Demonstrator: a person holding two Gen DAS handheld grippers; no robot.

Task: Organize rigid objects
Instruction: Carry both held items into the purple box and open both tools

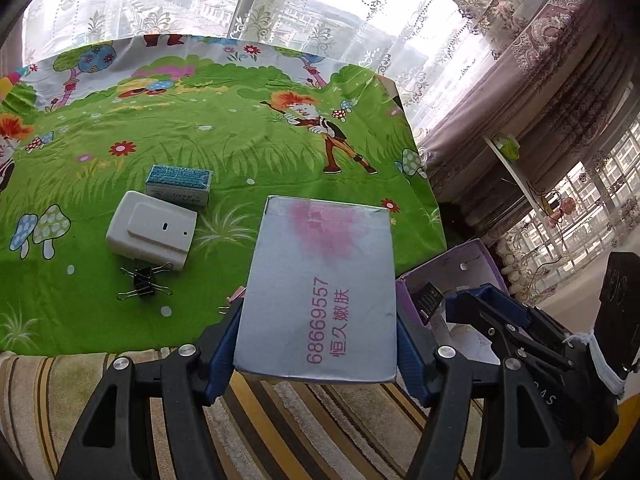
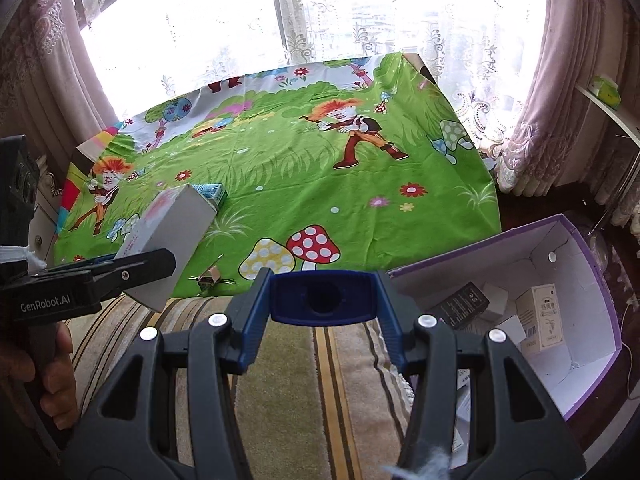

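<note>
Cardboard makes up the grey box (image 1: 320, 292) clamped between the blue pads of the left gripper (image 1: 320, 344), which grips its two long side edges near the lower end, so most of the box sticks out forward over the edge of the green cartoon cloth (image 1: 240, 136). It looks light and hollow, stiff enough along its edges but likely to dent if squeezed on the broad printed face, so the narrow sides seem the right place to hold it. Its surface appears smooth and a little glossy, and with so much of it overhanging the pads it could tip or slide in a quick swing. The right gripper (image 2: 320, 300) is closed on a small dark blue plastic piece (image 2: 320, 294), hard and rigid by the look of it, pinched across its width. To the right stands the purple-edged open box (image 2: 576, 240), already holding a black packet (image 2: 460, 308) and a cream carton (image 2: 540, 316); that seems the likely place for both held things. On the cloth lie a white plastic case (image 1: 152, 232), a small teal box (image 1: 178, 186) and a black binder clip (image 1: 144, 280), all hard and light, the clip best taken by its body.
</note>
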